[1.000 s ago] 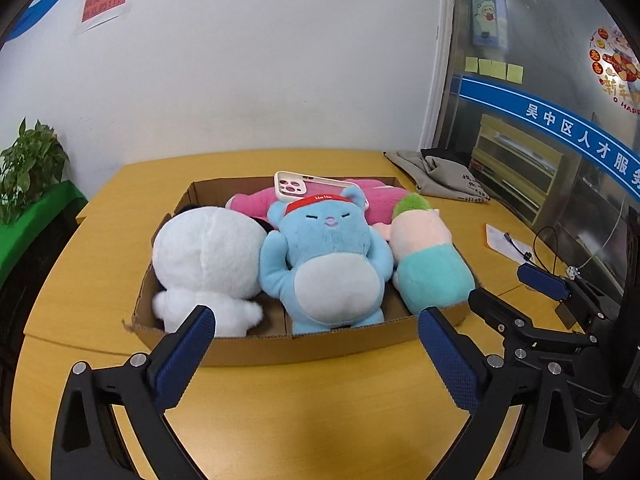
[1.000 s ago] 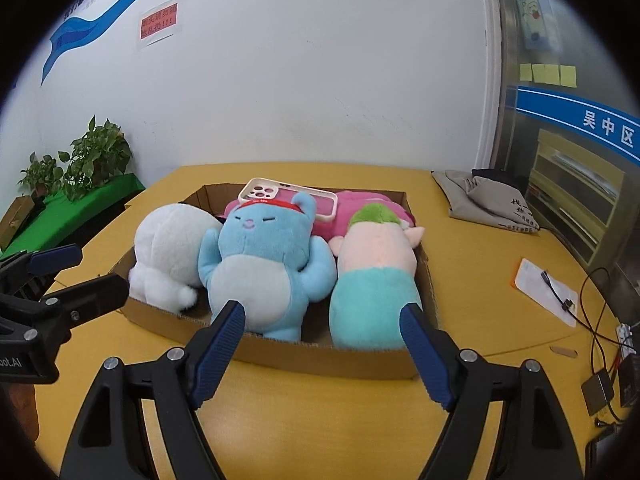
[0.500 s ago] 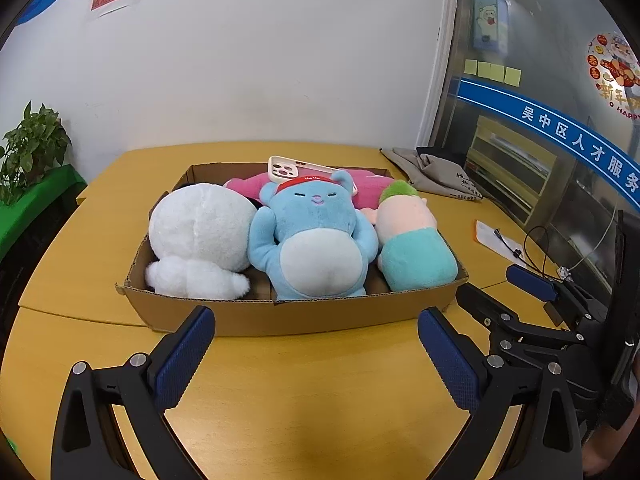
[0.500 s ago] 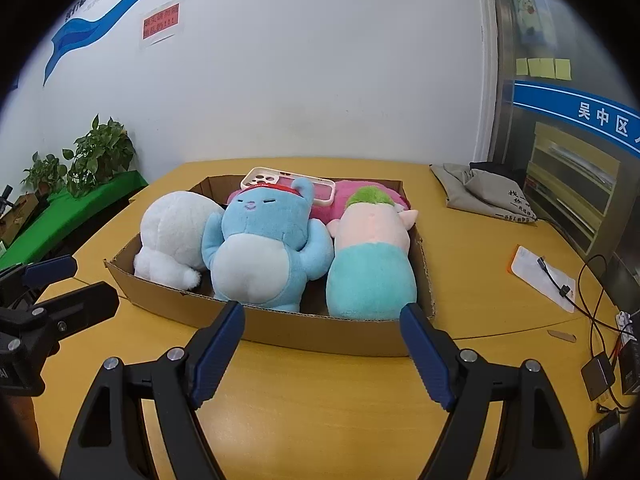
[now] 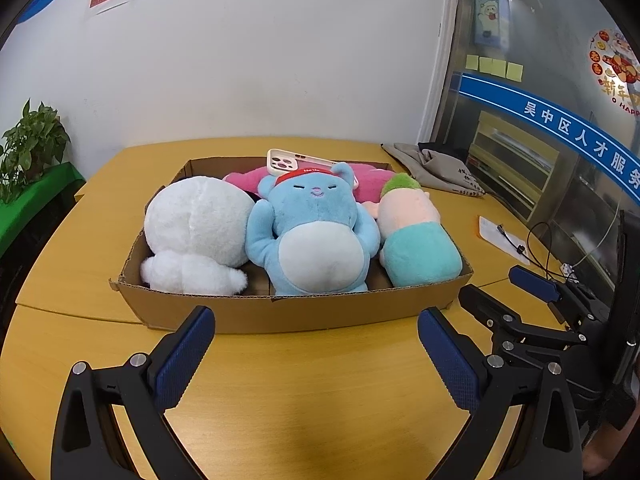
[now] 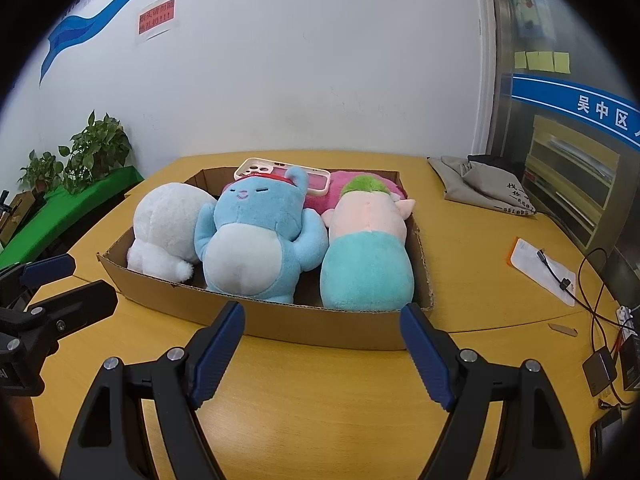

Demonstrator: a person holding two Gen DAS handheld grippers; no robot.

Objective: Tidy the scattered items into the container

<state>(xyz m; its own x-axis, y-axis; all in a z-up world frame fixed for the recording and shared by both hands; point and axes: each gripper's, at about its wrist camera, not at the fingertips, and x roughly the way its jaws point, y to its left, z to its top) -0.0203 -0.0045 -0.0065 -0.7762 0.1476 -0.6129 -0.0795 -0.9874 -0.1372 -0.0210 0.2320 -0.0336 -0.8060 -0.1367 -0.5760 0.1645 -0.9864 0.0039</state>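
Fingers apart on both: left gripper and right gripper stand wide w/ nothing between the blue pads, each hanging over bare table just short of the box's near wall. Cardboard box sits mid-table, shallow, packed full. Inside, front row L to R: white plush, blue plush w/ red headband, lying back, then teal-and-peach plush w/ green tuft. Pink plush lies behind them at the far wall. Phone case, white w/ pink, rests on top of the pink one, behind blue's head.
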